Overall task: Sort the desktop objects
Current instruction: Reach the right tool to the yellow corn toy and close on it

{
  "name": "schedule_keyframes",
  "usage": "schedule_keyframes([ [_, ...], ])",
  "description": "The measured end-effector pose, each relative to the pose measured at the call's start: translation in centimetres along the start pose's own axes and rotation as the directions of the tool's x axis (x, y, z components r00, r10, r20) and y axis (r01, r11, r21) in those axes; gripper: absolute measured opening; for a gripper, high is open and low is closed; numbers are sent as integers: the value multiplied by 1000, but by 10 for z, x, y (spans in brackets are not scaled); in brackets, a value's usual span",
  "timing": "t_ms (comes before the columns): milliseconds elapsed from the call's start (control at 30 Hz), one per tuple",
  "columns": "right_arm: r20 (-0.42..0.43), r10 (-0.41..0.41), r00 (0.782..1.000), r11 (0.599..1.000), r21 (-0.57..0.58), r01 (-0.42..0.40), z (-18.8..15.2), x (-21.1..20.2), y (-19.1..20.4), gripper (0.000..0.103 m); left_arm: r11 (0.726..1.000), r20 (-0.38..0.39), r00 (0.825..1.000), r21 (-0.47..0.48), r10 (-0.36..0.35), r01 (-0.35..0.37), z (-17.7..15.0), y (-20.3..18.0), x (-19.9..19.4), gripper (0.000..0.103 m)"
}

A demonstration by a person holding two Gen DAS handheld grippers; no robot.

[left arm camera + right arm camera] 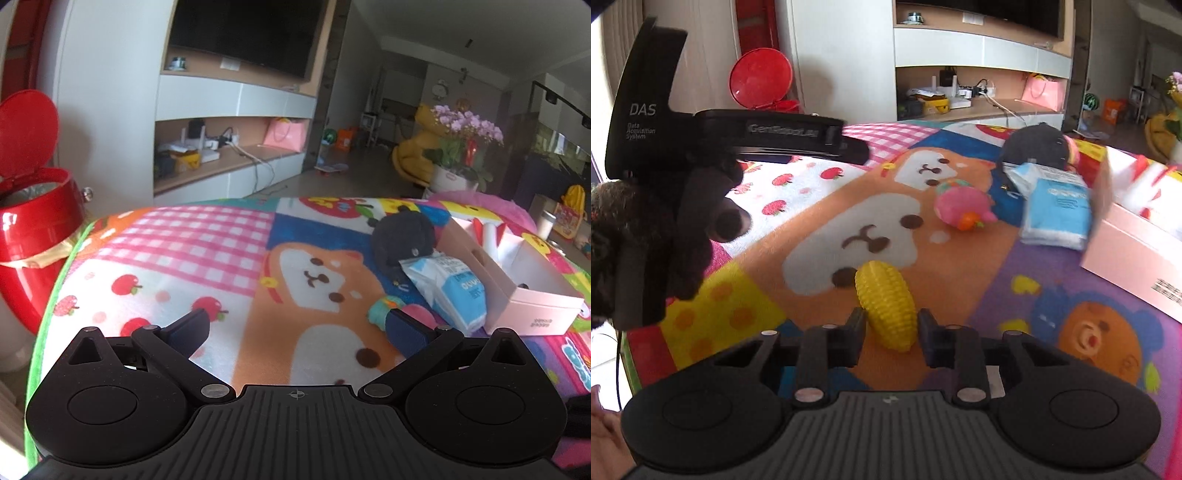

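My right gripper [891,325] is shut on a yellow toy corn cob [886,302] and holds it between its fingers just over the cartoon blanket [849,206]. A pink plush toy [964,206], a blue-and-white wipes pack [1056,206] and a black plush [1038,146] lie beyond it. My left gripper [295,325] is open and empty over the blanket [184,258]. To its right are the black plush [402,236], the wipes pack [447,288] and the pink plush [388,308], partly hidden behind the right finger. The left gripper's body [738,133] shows at the upper left of the right wrist view.
An open pink cardboard box [532,314] with items inside stands at the right, also in the right wrist view [1137,258]. A red bin with its lid up [33,206] stands left of the table. A TV shelf unit [236,147] and flowers [465,129] are behind.
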State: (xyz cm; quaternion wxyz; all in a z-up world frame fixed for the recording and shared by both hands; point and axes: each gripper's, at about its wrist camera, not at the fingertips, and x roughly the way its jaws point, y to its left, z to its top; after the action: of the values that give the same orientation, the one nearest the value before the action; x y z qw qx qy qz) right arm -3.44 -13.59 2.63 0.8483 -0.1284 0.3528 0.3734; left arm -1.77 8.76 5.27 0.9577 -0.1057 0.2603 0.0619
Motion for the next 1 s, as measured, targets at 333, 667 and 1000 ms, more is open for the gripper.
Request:
schedule_keyframes([
  [333,25,-336,941,942,10,336,-25,-27,-79,46,966,-110,979,175,-172,190,-21,-70,21,103],
  [667,23,-453,891,875,206,439,-42,-30,-115,60,959,-145,977,215,-157,186,-27,-80,32,103],
  [1000,-12,-596,803,794,145,591,-29,-10,-127,45,966,-139,980,198,-143,169,-25,-76,30,103],
])
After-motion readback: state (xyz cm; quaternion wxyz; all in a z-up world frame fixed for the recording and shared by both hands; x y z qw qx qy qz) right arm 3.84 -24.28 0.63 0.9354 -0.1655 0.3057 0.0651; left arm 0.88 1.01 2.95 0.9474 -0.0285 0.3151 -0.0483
